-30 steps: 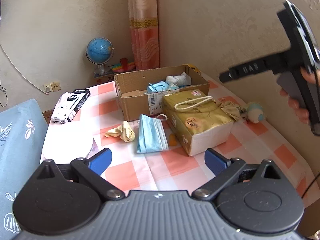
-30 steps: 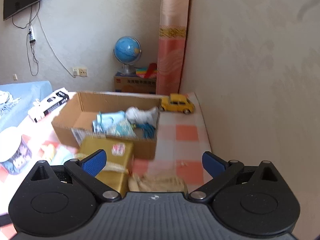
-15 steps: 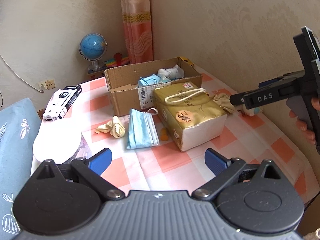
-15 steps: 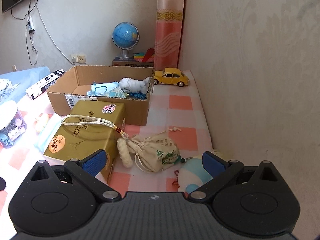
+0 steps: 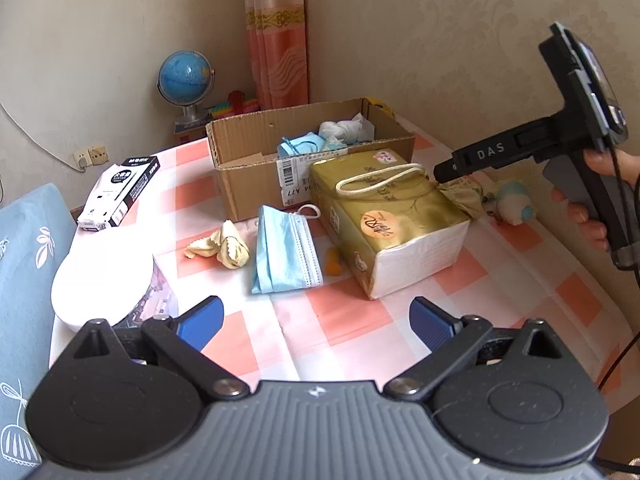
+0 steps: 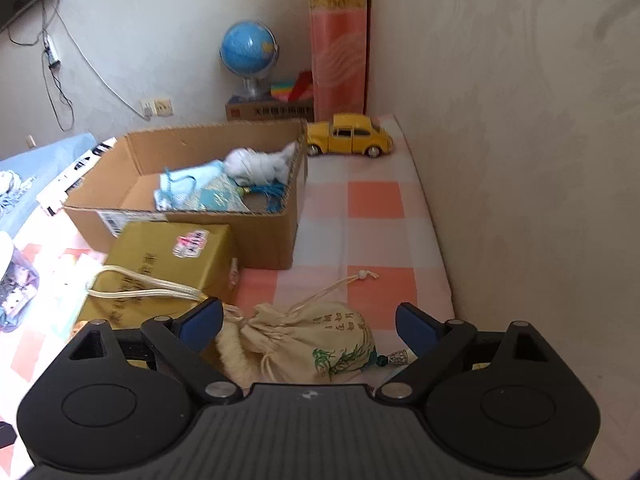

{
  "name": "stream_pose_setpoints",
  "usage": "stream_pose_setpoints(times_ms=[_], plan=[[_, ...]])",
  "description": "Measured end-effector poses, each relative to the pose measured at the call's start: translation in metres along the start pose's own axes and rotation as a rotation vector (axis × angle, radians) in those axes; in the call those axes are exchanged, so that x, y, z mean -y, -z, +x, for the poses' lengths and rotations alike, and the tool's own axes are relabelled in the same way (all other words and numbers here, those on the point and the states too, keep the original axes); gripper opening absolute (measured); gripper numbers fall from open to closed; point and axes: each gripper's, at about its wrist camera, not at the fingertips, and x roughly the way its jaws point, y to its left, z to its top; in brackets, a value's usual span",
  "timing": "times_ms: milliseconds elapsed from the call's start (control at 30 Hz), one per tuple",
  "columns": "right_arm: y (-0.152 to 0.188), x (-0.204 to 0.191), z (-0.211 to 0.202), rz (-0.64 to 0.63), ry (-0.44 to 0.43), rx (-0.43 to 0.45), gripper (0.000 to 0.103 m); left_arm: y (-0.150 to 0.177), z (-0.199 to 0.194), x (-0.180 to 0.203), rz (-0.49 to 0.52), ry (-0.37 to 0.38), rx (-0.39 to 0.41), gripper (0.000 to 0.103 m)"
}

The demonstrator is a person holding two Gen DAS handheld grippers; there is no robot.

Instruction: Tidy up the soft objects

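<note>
Here, right gripper point(image 6: 310, 320) hovering wide open, straddling pouch point(image 6: 312, 344) lying just below, between its blue fingers point(image 6: 202, 322), long axis crosswise. Box point(image 6: 288, 236) sitting ahead-left. Left gripper point(image 5: 316, 322) waiting open, empty, farther off, mask point(image 5: 284, 252) ahead.

box point(image 6: 280, 236): matt corrugated cardboard | pouch point(image 6: 316, 344): coarse beige cloth, printed | pack point(image 5: 384, 216): glossy gold wrap, cord handle | mask point(image 5: 284, 252): pleated blue non-woven fabric | car point(image 6: 352, 136): shiny yellow paint | table point(image 5: 352, 320): smooth checked cloth | rag point(image 5: 224, 244): soft yellow cloth
</note>
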Motion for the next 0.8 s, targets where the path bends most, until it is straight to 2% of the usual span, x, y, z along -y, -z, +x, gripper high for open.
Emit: stream_pose_setpoints(times_ms=[233,433,600,800], plan=[[0.006,0.005,0.021,0.02,-0.017,-0.062,0.095,-0.001,0.011,-0.006,-0.014,0.002,-0.019,0.099],[0.007,0.008,0.03,0.032,-0.017,-0.091,0.089,0.0,0.017,-0.007,-0.015,0.011,-0.032,0.099],[0.007,0.004,0.029,0.006,-0.004,-0.085,0.083,-0.001,0.021,-0.009,-0.012,0.006,-0.035,0.099],[0.01,0.001,0.023,-0.001,0.011,-0.073,0.082,-0.004,0.029,-0.015,-0.006,-0.01,-0.018,0.097]])
